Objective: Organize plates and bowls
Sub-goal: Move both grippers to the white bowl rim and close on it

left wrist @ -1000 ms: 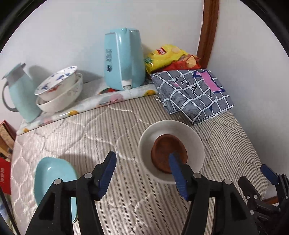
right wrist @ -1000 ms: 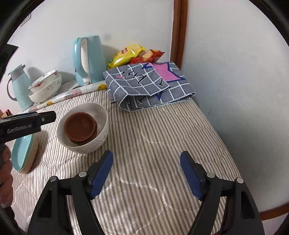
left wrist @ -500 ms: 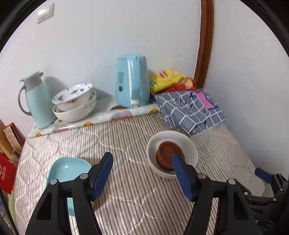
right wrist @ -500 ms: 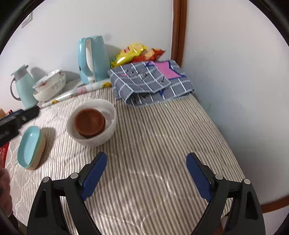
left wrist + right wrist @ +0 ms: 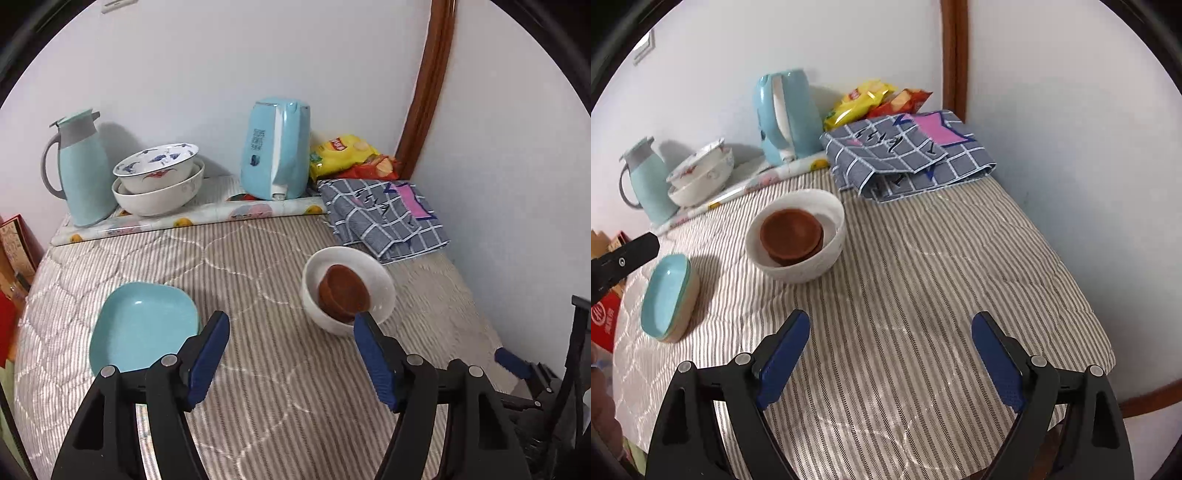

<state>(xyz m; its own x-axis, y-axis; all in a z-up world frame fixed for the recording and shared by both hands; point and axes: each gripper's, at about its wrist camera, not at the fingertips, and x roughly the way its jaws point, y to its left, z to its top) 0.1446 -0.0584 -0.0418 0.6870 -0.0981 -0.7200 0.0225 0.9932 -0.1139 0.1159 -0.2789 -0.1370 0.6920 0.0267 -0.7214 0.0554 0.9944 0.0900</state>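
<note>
Tools (image 5: 290, 338) (image 5: 891, 341) both spread, empty, above striped cloth (image 5: 923, 280) near its edge, apparently.

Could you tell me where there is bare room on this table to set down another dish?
The striped cloth lies bare from the white bowl across to the wall side, below the folded checked cloth. A smaller gap sits between the blue dish and the white bowl. The back row by the kettle is crowded.
</note>
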